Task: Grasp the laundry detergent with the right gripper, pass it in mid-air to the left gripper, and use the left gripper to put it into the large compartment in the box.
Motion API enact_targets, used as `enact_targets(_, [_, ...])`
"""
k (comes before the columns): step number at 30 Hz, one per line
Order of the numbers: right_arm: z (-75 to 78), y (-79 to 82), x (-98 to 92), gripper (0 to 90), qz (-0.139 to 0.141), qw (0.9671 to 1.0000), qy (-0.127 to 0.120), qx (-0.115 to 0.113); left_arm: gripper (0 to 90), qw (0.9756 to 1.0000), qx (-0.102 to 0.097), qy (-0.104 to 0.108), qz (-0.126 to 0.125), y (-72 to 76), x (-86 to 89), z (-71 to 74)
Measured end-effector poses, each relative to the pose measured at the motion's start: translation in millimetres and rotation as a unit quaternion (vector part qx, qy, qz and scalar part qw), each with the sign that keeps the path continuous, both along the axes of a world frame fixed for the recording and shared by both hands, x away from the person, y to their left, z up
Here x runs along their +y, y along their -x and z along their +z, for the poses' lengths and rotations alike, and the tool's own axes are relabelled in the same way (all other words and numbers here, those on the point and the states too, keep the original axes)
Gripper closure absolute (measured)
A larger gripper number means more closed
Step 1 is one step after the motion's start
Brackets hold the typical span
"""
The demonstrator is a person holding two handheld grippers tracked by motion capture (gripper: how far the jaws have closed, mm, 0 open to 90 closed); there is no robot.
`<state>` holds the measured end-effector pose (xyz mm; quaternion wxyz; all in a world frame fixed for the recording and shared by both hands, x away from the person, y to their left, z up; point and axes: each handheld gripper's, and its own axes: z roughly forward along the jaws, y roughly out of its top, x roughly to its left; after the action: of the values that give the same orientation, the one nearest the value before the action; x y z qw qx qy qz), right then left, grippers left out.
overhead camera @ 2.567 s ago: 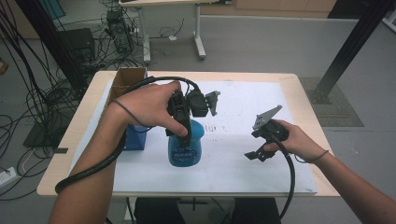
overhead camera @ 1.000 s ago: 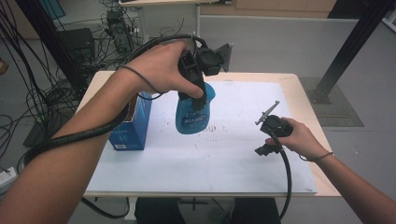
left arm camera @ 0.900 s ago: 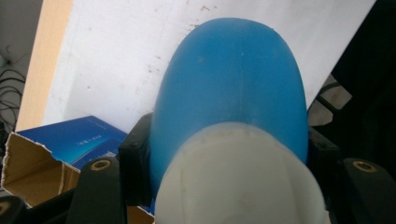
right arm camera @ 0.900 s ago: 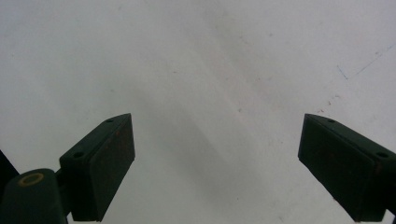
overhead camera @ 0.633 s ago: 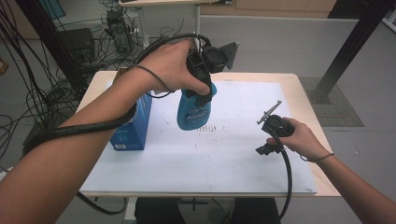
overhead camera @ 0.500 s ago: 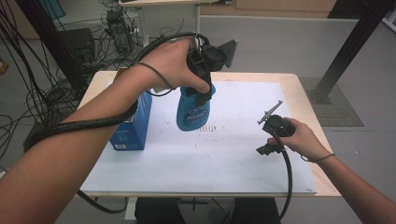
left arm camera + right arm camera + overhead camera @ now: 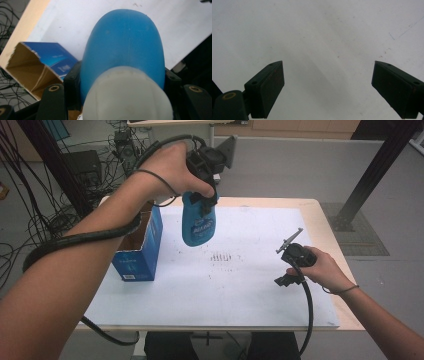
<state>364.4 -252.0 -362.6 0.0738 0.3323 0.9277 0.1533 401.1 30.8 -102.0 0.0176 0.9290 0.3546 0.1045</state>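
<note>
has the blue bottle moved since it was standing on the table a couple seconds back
Yes. The blue bottle, clamped in the left gripper, has gone up off the white sheet and toward the table's far edge, now hanging beside the open blue box.

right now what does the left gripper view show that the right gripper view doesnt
Left gripper view: a blue bottle with a white cap clamped in the left gripper, and an open blue box beside it. Right gripper view: the right gripper, its jaws spread wide with nothing between them. Both: the white table sheet below.
</note>
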Motion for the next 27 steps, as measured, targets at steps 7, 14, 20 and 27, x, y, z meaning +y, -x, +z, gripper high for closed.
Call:
enact_targets(7, [0.1, -0.8, -0.3, 11.0, 0.001, 1.0, 0.001, 0.0, 37.3, 0.9982, -0.015, 0.006, 0.058, -15.7, 33.5, 11.1])
enact_targets(14, [-1.0, -1.9, 1.3, 11.0, 0.002, 1.0, 0.0, 0.002, 37.3, 0.9928, -0.023, 0.015, 0.117, -26.0, 70.3, 19.7])
enact_targets(20, [-2.1, -2.5, 2.3, 11.0, 0.001, 1.0, -0.005, 0.001, 37.3, 0.9861, -0.028, 0.022, 0.162, -32.0, 103.7, 24.2])
enact_targets(27, [-4.3, -3.3, 4.7, 11.0, 0.003, 1.0, -0.005, 0.005, 37.3, 0.9788, -0.031, 0.023, 0.201, -34.8, 136.5, 28.1])
